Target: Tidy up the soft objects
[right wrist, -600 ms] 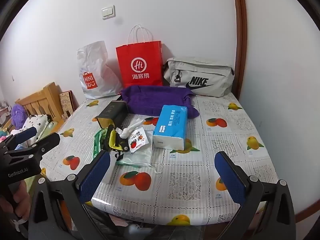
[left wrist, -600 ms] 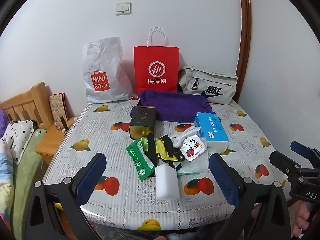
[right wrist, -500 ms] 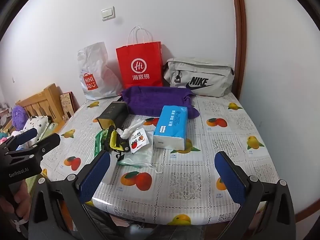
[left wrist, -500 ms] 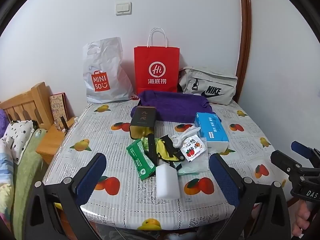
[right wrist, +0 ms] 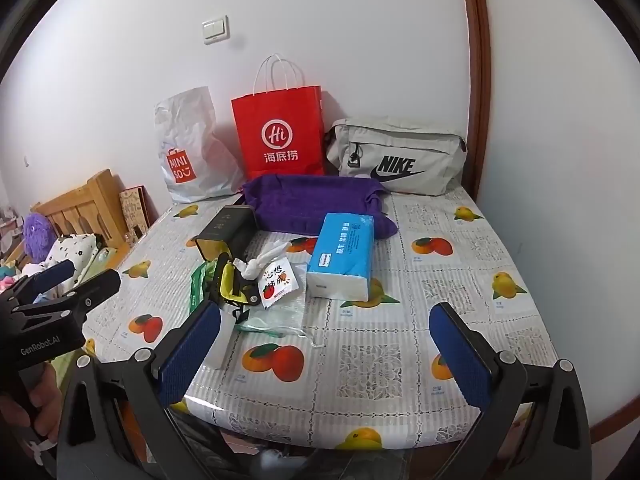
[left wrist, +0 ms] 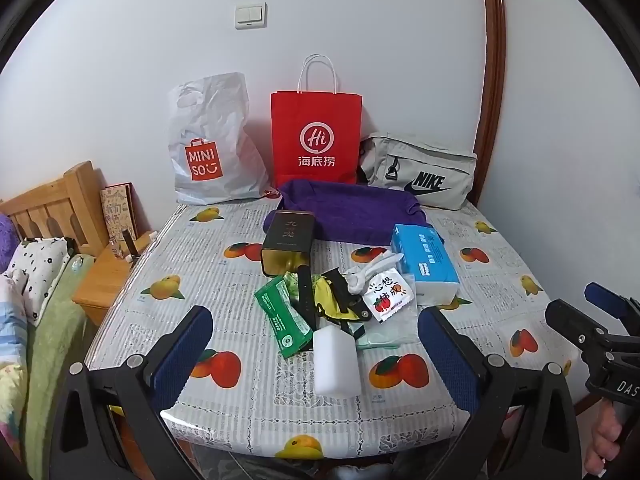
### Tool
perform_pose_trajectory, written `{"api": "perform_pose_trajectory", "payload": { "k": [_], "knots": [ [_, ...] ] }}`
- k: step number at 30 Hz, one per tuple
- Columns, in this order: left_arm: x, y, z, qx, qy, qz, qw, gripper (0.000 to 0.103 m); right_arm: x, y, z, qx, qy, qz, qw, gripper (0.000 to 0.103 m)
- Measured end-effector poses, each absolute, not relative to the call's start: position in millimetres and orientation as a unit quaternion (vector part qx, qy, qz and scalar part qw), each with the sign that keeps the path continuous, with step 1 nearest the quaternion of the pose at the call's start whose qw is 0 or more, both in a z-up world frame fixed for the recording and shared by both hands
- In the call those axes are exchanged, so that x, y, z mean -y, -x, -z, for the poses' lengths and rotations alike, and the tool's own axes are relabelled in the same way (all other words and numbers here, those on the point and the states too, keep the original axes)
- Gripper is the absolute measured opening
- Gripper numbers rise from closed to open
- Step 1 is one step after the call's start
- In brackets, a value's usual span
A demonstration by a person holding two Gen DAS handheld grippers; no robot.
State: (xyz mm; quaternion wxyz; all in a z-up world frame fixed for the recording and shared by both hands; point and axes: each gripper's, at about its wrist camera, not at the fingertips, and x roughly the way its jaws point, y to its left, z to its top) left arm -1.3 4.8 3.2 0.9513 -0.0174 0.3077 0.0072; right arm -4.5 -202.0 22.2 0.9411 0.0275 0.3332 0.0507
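Item: left hand-held gripper (left wrist: 316,344), jaws spread fully wide, holding nothing, hovering off the near edge of the table (left wrist: 240,412). Item: right hand-held gripper (right wrist: 326,350), likewise wide and empty.

Step in hand, as judged: the first approach to the pile. Best done by picking one loose soft piece at the pile's edge, coming down over it with jaws wide, and closing on a bunched part, clear of the rigid dark box (left wrist: 287,242).

Soft objects, all ahead of both grippers:
- Purple towel (left wrist: 352,208), rumpled, far side, before the red paper bag (left wrist: 316,136).
- Blue tissue pack (left wrist: 424,258), ahead and right of the left gripper.
- Green wipes packet (left wrist: 282,316), flat, just ahead-left.
- White knotted cloth (left wrist: 368,274) and yellow-black pouch (left wrist: 332,296), tangled mid-pile.
- White block (left wrist: 335,360), nearest, between the left gripper's fingers in view, untouched.
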Motion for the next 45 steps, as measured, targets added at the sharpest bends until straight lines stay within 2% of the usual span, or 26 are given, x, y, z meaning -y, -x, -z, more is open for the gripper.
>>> {"api": "perform_pose_trajectory", "payload": {
  "k": [45],
  "knots": [
    [-7.2,4.1,-8.4,-0.303,0.014,-0.009,0.953,0.103,197.0,5.2,-21.6,-0.331,-0.023,-0.053,0.942,0.103]
  ]
}}
